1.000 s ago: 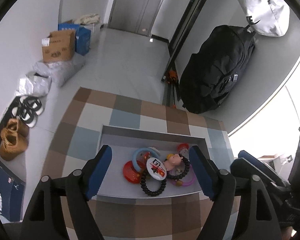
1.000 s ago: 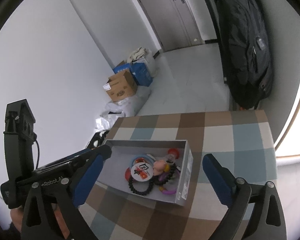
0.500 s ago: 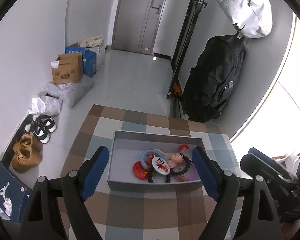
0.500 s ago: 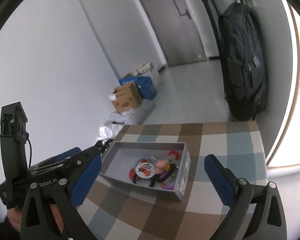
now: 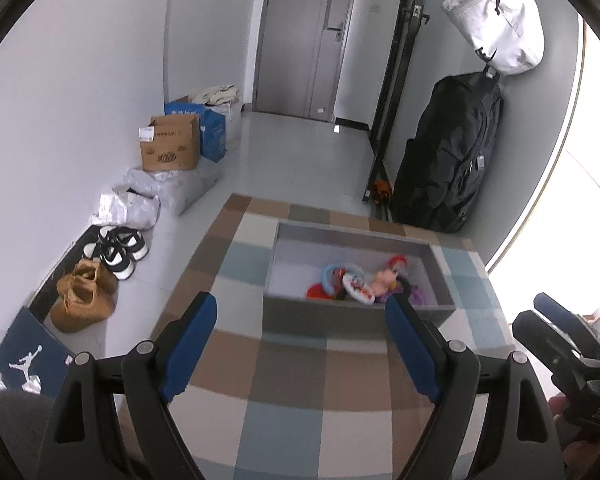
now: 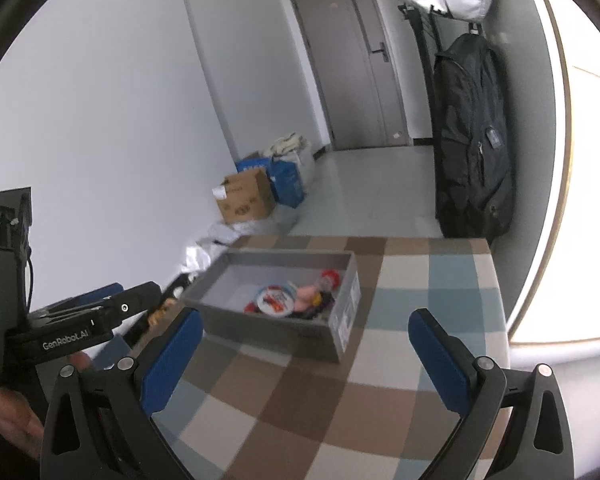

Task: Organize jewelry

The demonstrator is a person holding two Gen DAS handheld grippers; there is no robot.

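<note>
Jewelry (image 5: 356, 286) heaped in grey box (image 5: 352, 312) at 12 o'clock on checkered tabletop (image 5: 284, 392), corralled for sorting. Your left gripper (image 5: 300, 344) and right gripper (image 6: 304, 352) both gape wide, empty, well short of box, ready for first pick.

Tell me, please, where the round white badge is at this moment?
The round white badge lies inside the grey box on the checked tablecloth, toward the box's right half, between a blue ring and a small doll.
</note>
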